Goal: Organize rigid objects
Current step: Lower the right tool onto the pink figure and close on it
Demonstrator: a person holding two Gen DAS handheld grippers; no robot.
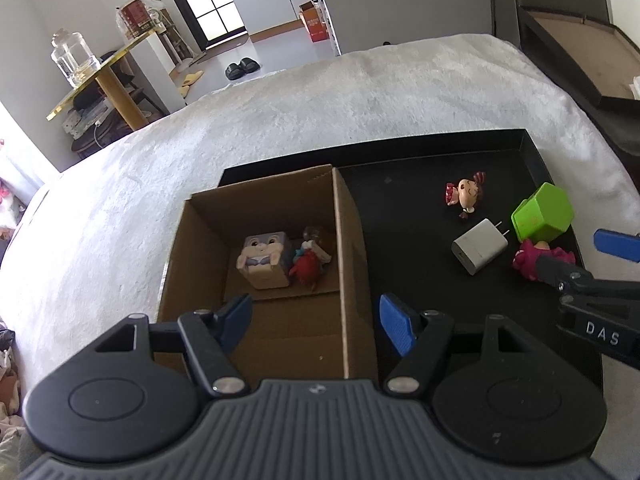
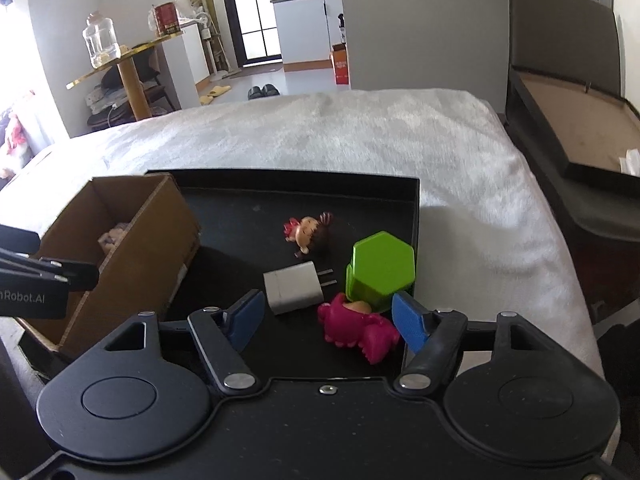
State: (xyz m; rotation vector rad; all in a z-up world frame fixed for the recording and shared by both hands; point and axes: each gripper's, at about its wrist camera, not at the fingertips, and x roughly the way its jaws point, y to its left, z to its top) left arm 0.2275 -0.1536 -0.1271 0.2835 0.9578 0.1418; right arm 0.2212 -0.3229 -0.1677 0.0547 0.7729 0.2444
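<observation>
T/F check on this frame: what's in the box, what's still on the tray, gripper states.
1. The cardboard box already holds toys. True.
2. The white charger lies inside the box. False: it lies on the black tray, outside the box.
3. The right gripper is clamped on the pink toy. False: its jaws stand open, the toy between them.
4. The left gripper holds nothing. True.
5. The green block sits next to the pink toy. True.
</observation>
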